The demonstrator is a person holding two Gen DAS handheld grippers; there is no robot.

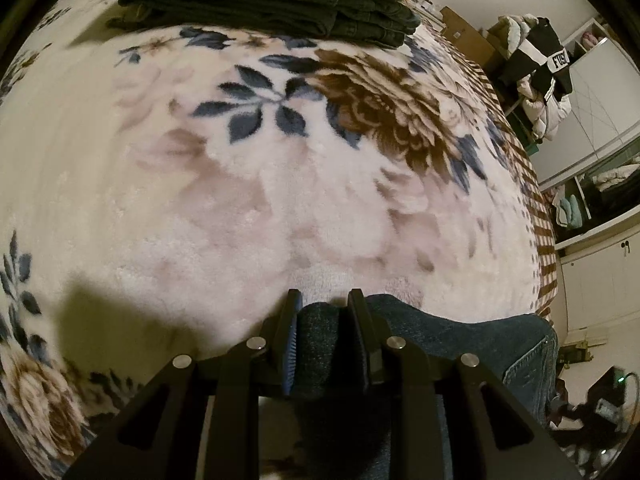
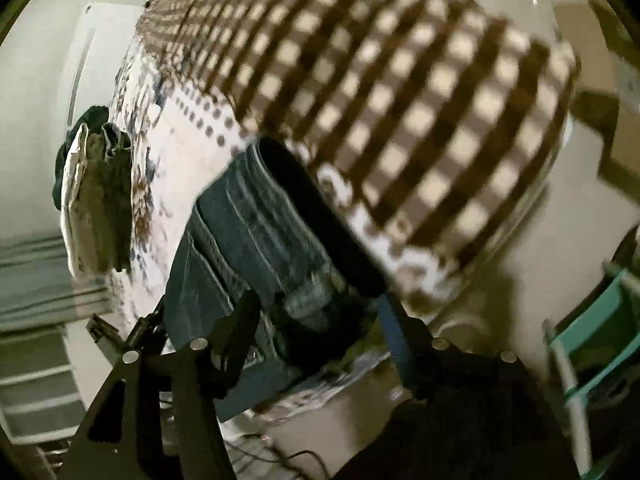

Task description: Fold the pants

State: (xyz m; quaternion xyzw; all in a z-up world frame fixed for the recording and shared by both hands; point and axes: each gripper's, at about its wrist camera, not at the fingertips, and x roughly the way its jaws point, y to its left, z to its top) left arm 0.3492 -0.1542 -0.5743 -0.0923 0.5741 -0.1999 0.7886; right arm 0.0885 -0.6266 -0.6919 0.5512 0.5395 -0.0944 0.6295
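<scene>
Dark blue jeans [image 1: 460, 340] hang off the near edge of a bed covered with a floral blanket [image 1: 248, 184]. My left gripper [image 1: 324, 300] is shut on a fold of the jeans' denim just above the blanket. In the right wrist view the jeans [image 2: 256, 240] lie bunched across the blanket's edge, with seams and the waistband showing. My right gripper [image 2: 316, 300] has its fingers around the waistband part; the frame is motion-blurred, so the grip is not certain.
A stack of folded dark pants [image 1: 272, 12] under a fuzzy green cloth sits at the bed's far end. The blanket's brown checked border [image 2: 400, 100] drapes over the bed's side. Jackets [image 1: 536, 68] hang at the right by white cupboards. A teal chair [image 2: 592, 344] stands on the floor.
</scene>
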